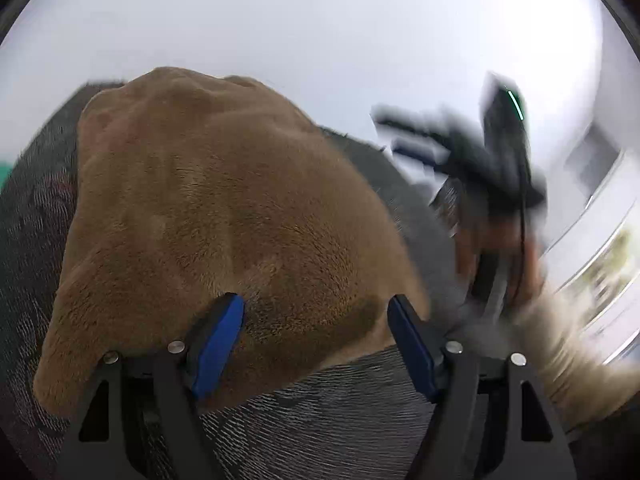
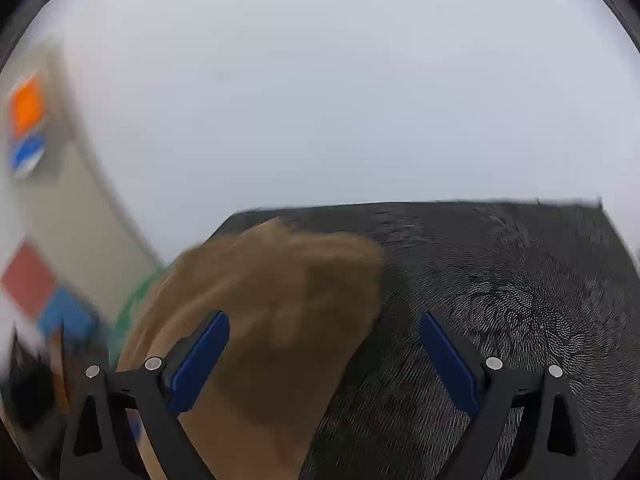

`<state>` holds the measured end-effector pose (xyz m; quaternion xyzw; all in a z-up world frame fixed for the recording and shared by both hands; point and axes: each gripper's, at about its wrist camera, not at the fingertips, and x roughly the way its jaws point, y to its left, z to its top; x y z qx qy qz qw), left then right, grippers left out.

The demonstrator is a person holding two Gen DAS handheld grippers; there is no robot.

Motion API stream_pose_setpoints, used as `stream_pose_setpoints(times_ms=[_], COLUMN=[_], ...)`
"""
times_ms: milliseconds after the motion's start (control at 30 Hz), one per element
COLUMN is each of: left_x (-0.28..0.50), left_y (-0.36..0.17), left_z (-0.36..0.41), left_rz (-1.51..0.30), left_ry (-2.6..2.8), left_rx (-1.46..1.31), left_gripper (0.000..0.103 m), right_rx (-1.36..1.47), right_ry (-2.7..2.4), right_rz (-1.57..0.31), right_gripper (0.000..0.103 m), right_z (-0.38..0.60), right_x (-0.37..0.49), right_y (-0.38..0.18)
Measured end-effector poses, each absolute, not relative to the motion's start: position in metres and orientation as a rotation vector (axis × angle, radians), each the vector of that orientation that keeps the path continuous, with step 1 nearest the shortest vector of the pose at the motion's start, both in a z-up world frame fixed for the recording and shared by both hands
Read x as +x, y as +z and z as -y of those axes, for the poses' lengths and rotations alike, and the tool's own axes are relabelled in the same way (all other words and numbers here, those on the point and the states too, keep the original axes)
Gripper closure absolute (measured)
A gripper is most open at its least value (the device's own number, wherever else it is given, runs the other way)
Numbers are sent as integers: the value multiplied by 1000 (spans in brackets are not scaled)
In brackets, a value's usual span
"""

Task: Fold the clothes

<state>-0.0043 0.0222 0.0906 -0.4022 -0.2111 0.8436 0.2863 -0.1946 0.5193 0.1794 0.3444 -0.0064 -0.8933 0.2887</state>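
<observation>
Brown plush fleece garment (image 1: 208,216) fills the lower centre of my left view, heaped on a dark grey patterned mat (image 1: 340,412). My left gripper (image 1: 316,312) stands spread, its blue pads above the nap with fleece between them, gripping nothing. My right gripper (image 2: 324,334) gapes wide and empty, the fleece lower left of its frame. Further off, at right in the left view, the right tool shows as a blur before a white wall (image 1: 320,20).

Light was soft, even and bright, with no glare and only faint shading under the brown cloth (image 1: 224,216). Both fisheye views bent strongly toward dark corners. Motion blur smeared the right gripper (image 1: 472,152) and the right view's left edge.
</observation>
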Motion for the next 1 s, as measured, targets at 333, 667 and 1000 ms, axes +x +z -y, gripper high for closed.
stream_pose_setpoints(times_ms=[333,667,1000], left_x=[-62,-98,-50], left_y=[155,77,105], left_z=[26,46,60], left_rz=[611,648,707], left_ry=[2418,2512,2500], left_rx=[-951,-1312,-1239], left_gripper=[18,18,18], right_rx=[871,1045,958], right_ry=[-2358,-2337,-2364], right_rz=[-154,-143,-156], right_gripper=[6,2,2], right_z=[-487,-485,-489], right_x=[-103,-121,-120], right_y=[145,94,112])
